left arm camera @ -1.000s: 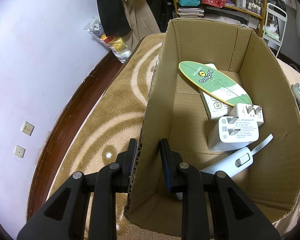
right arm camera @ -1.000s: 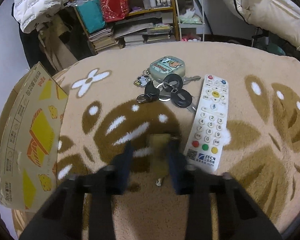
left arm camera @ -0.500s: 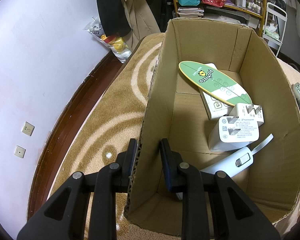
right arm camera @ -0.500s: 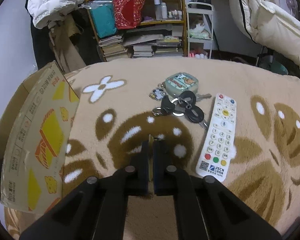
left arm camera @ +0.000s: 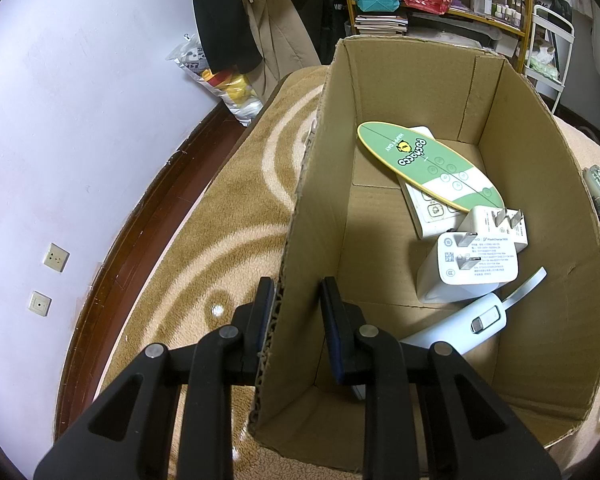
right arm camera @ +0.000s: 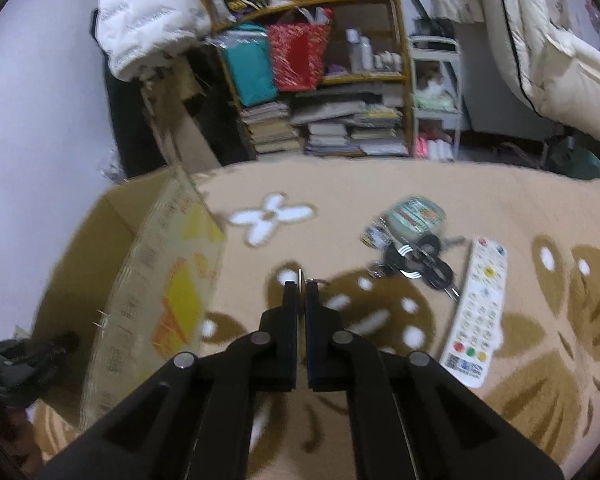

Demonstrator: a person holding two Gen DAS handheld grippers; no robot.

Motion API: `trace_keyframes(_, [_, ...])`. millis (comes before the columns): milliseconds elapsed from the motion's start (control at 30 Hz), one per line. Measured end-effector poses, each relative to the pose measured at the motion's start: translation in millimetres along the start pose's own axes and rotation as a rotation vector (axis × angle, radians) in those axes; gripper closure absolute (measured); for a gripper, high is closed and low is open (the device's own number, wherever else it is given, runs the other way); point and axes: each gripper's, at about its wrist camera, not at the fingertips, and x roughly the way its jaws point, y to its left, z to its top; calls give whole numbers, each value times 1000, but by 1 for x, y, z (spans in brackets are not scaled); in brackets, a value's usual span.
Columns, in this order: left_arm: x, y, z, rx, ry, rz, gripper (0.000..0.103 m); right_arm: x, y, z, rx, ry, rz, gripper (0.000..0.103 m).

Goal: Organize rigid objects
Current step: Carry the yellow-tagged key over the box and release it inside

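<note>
Left wrist view: your left gripper (left arm camera: 298,312) straddles the near wall of one cardboard box (left arm camera: 540,184); the outer finger touches the wall, the inner stands off it, so not clamped. Inside the box: one green board (left arm camera: 428,164), one white remote (left arm camera: 424,208) beneath it, two white chargers (left arm camera: 468,268), one pale blue device (left arm camera: 464,326).

Right wrist view: your right gripper (right arm camera: 301,294) is pinched on one thin flat item (right arm camera: 301,280), held above the rug (right arm camera: 380,200), just right of the box. On the rug lie one key bunch (right arm camera: 416,258) and one remote control (right arm camera: 478,312), touching.
</note>
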Motion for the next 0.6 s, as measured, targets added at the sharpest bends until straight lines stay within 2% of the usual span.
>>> trace_keyframes(267, [0, 1, 0, 1, 0, 1, 80, -12, 37, 14, -70, -72, 91, 99])
trace_keyframes(600, [0, 0, 0, 2, 0, 1, 80, -50, 86, 29, -195, -195, 211, 99])
